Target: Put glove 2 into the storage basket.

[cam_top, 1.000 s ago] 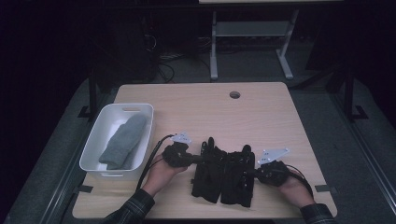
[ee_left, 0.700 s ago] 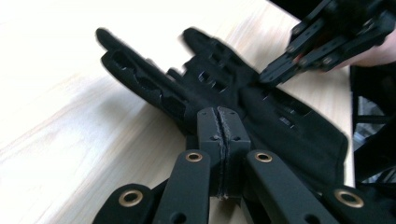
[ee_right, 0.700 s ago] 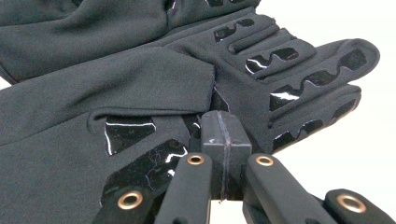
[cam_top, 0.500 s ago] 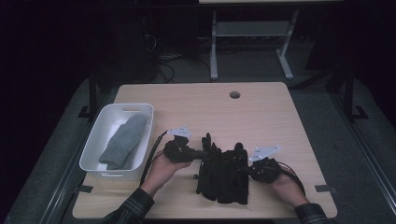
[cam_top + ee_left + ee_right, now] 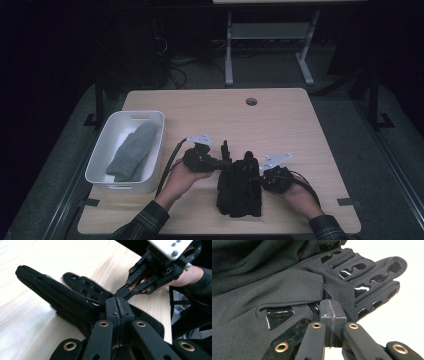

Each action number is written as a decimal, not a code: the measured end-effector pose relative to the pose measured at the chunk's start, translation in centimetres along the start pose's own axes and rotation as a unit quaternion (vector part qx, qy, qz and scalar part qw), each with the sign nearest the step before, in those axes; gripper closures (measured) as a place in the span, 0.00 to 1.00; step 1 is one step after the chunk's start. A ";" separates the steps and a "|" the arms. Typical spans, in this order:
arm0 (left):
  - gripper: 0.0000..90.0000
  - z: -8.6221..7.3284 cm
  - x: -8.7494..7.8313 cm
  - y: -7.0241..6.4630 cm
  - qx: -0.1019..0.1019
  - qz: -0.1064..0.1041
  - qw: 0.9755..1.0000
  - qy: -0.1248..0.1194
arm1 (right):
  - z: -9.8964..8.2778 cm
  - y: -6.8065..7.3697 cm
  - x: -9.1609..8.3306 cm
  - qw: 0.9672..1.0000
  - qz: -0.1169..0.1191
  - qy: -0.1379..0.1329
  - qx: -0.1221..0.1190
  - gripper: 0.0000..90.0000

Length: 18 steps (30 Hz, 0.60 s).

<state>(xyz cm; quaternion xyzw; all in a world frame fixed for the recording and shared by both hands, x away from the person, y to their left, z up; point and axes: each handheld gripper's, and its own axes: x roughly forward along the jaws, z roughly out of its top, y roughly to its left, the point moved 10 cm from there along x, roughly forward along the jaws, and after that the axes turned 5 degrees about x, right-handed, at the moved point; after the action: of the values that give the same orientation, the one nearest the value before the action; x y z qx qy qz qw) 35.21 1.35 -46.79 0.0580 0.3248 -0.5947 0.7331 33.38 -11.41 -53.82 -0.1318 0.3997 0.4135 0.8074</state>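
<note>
Lying flat near the table's [image 5: 300, 130] front edge, black gloves [image 5: 239, 190] sit between both hands. The left gripper [image 5: 117, 305] and right gripper [image 5: 331, 311] have fingers pressed together against the fabric, likely to tug it straight. A white bin [image 5: 150, 150] holds a grey mitten [image 5: 131, 150].

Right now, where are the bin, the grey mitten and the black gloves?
bin [image 5: 100, 150]: high view, left rim.
grey mitten [image 5: 132, 150]: high view, middle of the mitten.
black gloves [image 5: 239, 192]: high view, palm area between the two grippers.
</note>
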 end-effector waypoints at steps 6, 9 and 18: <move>0.99 0.2 1.4 -0.3 -0.003 -0.006 1.000 0.007 | 0.5 0.4 0.5 1.000 0.002 0.001 -0.010 1.00; 0.99 0.3 1.9 -0.4 -0.001 -0.008 1.000 0.009 | 0.6 0.4 0.1 1.000 0.004 -0.003 -0.008 1.00; 0.99 0.4 2.7 -0.5 -0.001 -0.009 1.000 0.011 | -0.9 -1.5 -1.5 1.000 0.004 -0.008 0.019 1.00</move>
<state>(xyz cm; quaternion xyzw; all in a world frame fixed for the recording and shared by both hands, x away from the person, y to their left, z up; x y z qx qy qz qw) 35.07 -1.20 -47.81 0.0610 0.3344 -0.5999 0.7243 33.56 -13.66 -53.44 -0.1113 0.4016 0.4098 0.8114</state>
